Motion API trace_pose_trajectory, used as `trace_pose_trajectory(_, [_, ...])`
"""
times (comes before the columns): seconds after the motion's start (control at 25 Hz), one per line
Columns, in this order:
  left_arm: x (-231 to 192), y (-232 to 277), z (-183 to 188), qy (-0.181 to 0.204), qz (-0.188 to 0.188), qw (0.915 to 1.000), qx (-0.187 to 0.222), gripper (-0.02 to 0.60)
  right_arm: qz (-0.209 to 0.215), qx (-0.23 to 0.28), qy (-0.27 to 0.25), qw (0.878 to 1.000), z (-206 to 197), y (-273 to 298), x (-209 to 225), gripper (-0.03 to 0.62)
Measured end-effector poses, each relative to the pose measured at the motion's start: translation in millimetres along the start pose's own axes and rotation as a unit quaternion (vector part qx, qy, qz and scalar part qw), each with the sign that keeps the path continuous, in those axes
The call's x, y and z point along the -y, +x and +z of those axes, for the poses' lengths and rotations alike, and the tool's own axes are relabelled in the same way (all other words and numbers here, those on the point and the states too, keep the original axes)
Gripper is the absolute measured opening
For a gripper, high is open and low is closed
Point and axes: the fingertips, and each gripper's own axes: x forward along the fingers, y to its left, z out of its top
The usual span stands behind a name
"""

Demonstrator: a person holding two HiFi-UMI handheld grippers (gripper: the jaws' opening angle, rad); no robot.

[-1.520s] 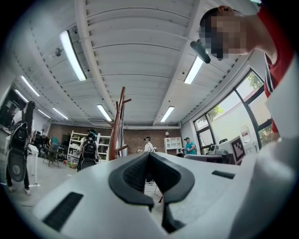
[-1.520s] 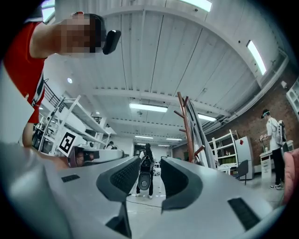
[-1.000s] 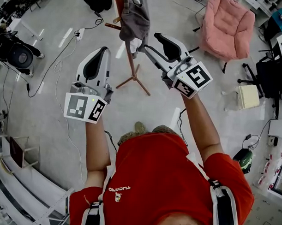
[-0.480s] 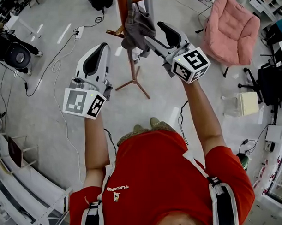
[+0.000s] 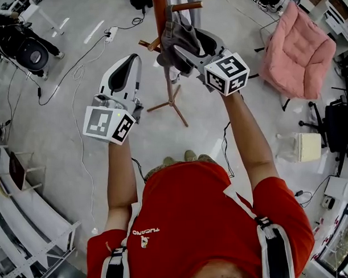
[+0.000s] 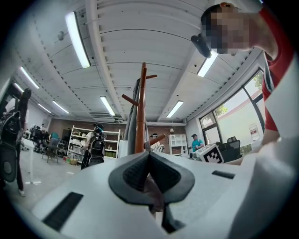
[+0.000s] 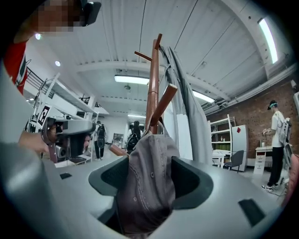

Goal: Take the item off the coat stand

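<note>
The grey cap (image 7: pixel 149 156), hung vertically just ahead, is straddled by the right gripper's (image 7: pixel 150 176) opening jaws. It is not yet clamped.

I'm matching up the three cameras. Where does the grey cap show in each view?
Head view: the grey cap is at top centre, hanging on the coat stand.
Left gripper view: the cap cannot be made out.
Right gripper view: the cap is at bottom centre, between the opening jaws of the right gripper.
Shared landmark: the wooden stand pole.
</note>
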Motion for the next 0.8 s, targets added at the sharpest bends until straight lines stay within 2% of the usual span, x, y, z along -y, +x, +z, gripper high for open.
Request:
trace_pose_trajectory(0.12, [-0.3, 0.0, -2.6, 0.001, 0.007, 1.0000, -0.004, 0.009, 0.012, -0.001, -0.001, 1.000, -2.2, 7.6, -0.6, 0.270])
trace_pose_trajectory(0.32, [1.4, -4.2, -5.0, 0.002, 0.016, 0.9999, -0.006, 0.009, 0.018, 0.005, -0.025, 0.999, 0.5, 7.5, -6.3, 0.094])
trace_pose_trajectory(0.4, [1.9, -6.2, -5.4, 0.002, 0.018, 0.9998, -0.006, 0.009, 0.013, 0.011, -0.034, 0.999, 4.4, 4.5, -7.9, 0.047])
trace_pose_trajectory(0.8, [7.2, -7.9, 0.6, 0.002, 0.008, 1.0000, -0.002, 0.009, -0.016, 0.069, -0.042, 0.997, 49.3, -24.7, -6.0, 0.034])
